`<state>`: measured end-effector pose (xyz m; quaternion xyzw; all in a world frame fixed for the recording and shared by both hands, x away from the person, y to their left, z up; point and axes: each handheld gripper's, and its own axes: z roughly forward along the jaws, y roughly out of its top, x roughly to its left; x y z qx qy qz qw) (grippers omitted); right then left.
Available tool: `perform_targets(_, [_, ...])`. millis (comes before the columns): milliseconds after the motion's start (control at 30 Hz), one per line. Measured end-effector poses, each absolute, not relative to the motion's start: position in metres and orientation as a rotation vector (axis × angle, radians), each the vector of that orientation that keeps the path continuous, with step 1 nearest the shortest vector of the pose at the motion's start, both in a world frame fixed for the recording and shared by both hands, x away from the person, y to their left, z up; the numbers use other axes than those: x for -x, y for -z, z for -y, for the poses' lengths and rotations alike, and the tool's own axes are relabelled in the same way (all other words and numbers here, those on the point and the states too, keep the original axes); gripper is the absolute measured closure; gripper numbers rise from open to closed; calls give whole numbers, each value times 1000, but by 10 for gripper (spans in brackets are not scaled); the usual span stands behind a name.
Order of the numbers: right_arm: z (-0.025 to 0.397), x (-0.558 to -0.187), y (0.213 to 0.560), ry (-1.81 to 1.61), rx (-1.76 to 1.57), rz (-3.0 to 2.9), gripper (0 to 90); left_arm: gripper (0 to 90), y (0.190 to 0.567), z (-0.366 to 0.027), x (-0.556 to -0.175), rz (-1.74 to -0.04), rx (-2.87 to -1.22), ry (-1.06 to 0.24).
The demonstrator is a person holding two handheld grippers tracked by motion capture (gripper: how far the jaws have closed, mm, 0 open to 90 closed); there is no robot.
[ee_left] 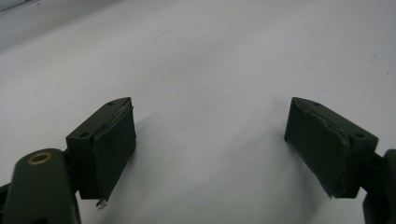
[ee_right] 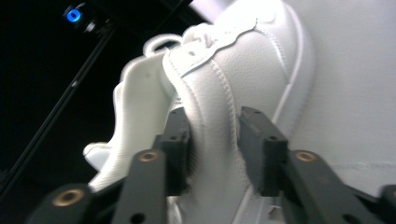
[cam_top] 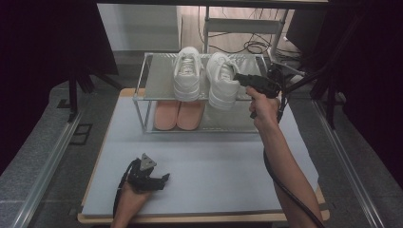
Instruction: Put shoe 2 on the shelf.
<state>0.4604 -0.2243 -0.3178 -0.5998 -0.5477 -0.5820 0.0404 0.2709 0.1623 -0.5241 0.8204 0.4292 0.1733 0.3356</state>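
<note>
A grey-topped table (cam_top: 199,175) holds a two-tier metal shoe rack (cam_top: 157,78) at its far side. Pink slippers (cam_top: 178,115) lie on the lower shelf, a white sneaker (cam_top: 186,73) on the upper left. To its right, the right gripper (ee_right: 214,149) pinches the collar of a second white sneaker (cam_top: 221,81), which overhangs the shelf's near edge. The left gripper (cam_top: 164,179) rests near the table's near edge, jaws wide apart and empty. To seat the shoe well, I would nudge it farther back, level and parallel with its mate, before letting go.
</note>
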Motion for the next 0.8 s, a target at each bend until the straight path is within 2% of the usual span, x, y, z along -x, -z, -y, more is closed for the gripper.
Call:
perform_targets(200, [217,-460,313,1797,1790,1758,528,165,524,-162,-271,-1119,-2140,-454])
perform_targets(367, [232,-451,309,1870,1774,1743,533,165,524,-162,-271,-1119,-2140,-453])
perform_targets(467, [241,-444,311,1884,1763,1753,605,165,524,-162,-271,-1119,-2139,-453])
perform_targets(700, [247,-424,330,1854,1739,1829,854,164,524,-162,-271,-1121,-2139,-455])
perform_targets(800, [244,-415,338,1852,1720,1876,900,164,524,-162,-271,-1118,-2140,-457])
